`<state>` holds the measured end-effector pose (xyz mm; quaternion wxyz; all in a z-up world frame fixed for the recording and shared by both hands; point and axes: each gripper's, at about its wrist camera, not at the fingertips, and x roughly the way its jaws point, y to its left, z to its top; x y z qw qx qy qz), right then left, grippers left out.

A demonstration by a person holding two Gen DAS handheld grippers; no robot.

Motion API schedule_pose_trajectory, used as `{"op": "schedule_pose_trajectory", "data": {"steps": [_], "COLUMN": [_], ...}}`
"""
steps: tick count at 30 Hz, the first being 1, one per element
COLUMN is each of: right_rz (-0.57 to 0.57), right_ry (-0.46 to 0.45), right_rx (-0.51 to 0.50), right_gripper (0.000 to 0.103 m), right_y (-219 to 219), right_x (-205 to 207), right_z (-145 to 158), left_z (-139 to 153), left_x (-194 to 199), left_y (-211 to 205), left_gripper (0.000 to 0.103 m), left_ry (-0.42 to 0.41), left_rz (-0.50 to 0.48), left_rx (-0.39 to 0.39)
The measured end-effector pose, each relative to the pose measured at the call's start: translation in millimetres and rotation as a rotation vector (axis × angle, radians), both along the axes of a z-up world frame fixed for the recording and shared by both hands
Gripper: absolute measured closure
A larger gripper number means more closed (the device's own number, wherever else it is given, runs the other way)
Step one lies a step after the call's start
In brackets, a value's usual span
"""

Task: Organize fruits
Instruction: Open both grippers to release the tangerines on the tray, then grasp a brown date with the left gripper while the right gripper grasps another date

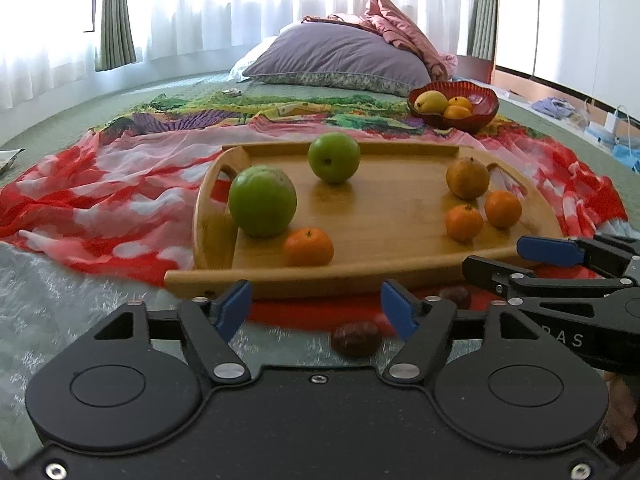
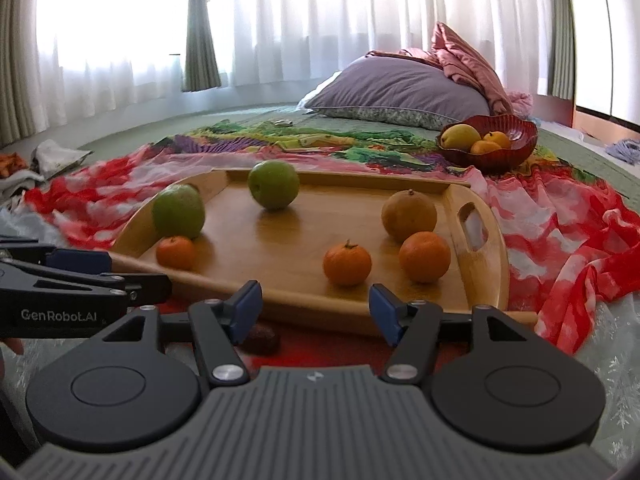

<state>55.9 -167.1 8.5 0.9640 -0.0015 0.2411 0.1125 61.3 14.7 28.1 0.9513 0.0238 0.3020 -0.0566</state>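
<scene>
Here wooden tray [image 1: 360, 216] lies long axis left-right on bed, fruits scattered; left tool [image 1: 316, 306] and right tool [image 2: 314, 308] both wide, empty.

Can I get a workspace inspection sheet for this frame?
Surface: bed with red-white cloth.
Job's things: wooden tray holds two green fruits, a brown fruit and three tangerines; red bowl holds a yellow fruit and two tangerines; two dark fruits on the cloth before the tray.
Clutter: crumpled items at the far left.
Grippers: left gripper open, empty; right gripper open, empty.
Cables: white cords, far right.
Surroundings: pillow, pink bedding, curtains.
</scene>
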Motion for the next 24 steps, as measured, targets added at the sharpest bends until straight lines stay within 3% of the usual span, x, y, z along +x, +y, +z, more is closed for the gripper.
{"op": "schedule_pose_trajectory", "data": {"steps": [6,11,12,15,17,24], "right_rz": [0.042,0.075,0.084,0.099,0.107,0.117], "right_ry": [0.011,0.033,0.036,0.046,0.053,0.077], "right_rx": [-0.031,-0.034,-0.035,-0.036,-0.026,-0.003], "right_gripper": [0.029,0.031,0.032,0.04,0.05,0.063], "right_y": [9,14,16,20,21,25], "right_x": [-9,-10,-10,-9,-9,-5], "right_z": [-6,-12,-13,-15,-15,-18], "left_z": [-8,-13,-13,-12,-11,-14], "left_x": [-4,-3,-3,-5,-6,-10], "left_y": [3,7,7,5,2,-6], "left_gripper": [0.03,0.041,0.047,0.065,0.078,0.08], "left_ry": [0.022,0.049,0.052,0.052,0.053,0.062], "left_rz": [0.007,0.0,-0.006,-0.032,-0.052,-0.066], "left_rx": [0.007,-0.03,-0.037,-0.052,-0.063,-0.063]}}
